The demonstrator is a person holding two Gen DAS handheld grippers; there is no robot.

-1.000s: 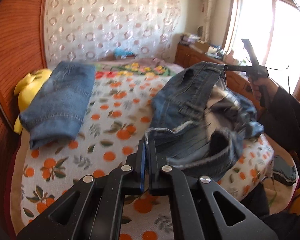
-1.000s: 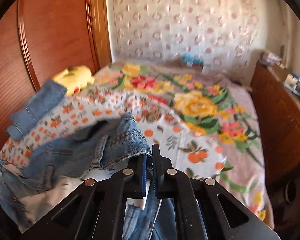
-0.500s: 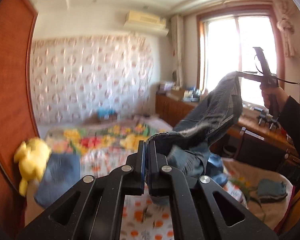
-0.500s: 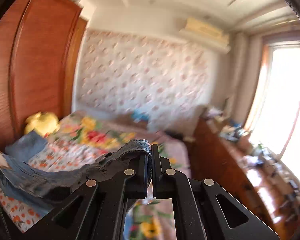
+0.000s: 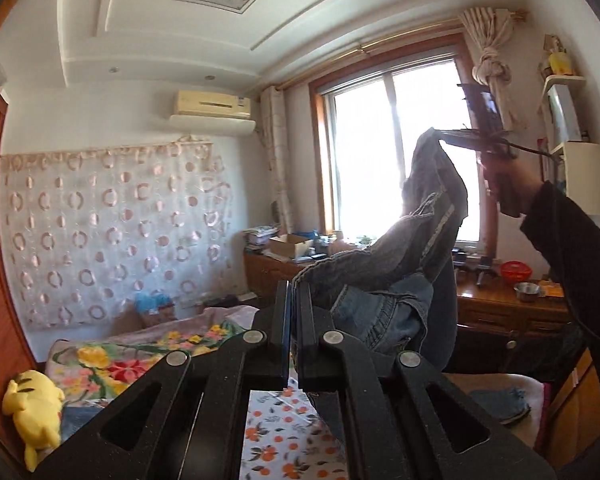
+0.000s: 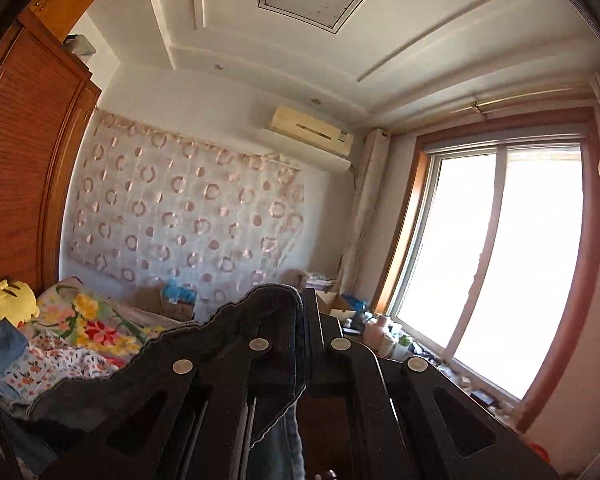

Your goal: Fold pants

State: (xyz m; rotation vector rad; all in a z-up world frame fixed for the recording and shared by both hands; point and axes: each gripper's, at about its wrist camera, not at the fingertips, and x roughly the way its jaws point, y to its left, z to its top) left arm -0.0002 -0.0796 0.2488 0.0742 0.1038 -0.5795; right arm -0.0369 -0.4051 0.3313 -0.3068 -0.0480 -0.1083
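Above the bed (image 5: 148,344), I hold the jeans (image 5: 384,280) up in the air: my left gripper (image 5: 294,312) has its fingers pressed together on the waistband edge, and my right gripper (image 6: 302,328) pinches another denim edge, seen near the window (image 5: 388,152) from the left view. Judgement: step in hand is lifting and shaking the pants out so the legs hang free. To do it well, keep both pinches firm, hands level and apart, cloth taut, before lowering flat onto the bed.
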